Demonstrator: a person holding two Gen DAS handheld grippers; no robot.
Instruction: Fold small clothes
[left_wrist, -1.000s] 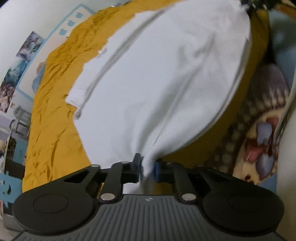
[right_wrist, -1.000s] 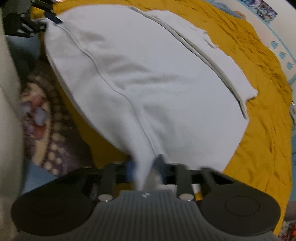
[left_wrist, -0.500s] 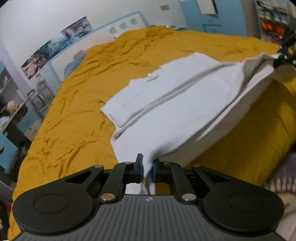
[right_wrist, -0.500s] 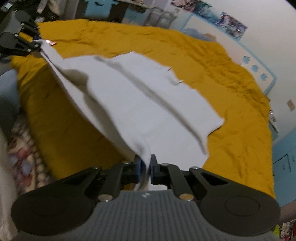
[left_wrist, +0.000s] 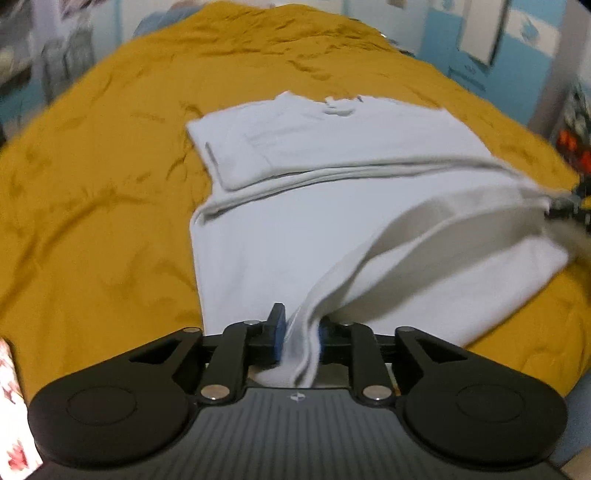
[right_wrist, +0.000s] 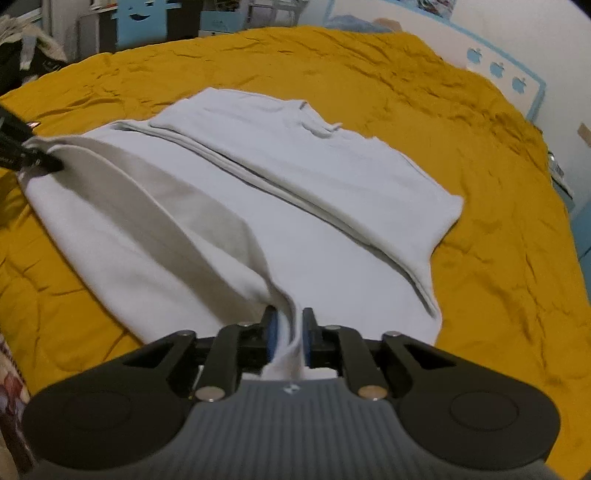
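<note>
The white garment (left_wrist: 288, 236) lies mid-frame on the mustard bedspread (left_wrist: 92, 206) — soft knit, one side folded flat. Its lifted edge runs between both tools; left tool (left_wrist: 300, 334) and right tool (right_wrist: 289, 334) jaws have just been opening, cloth between them.

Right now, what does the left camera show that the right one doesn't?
Only the left view: a white panel on a blue wall beyond the bed, and the right tongs far off at the shirt's right edge. Only the right view: blue apple shapes on a white wall, and the left tongs far off at the shirt's left corner. Both: a white shirt part-folded on a mustard bedspread, with a lifted edge of it running between that camera's own tongs, whose jaws have just been opening.
</note>
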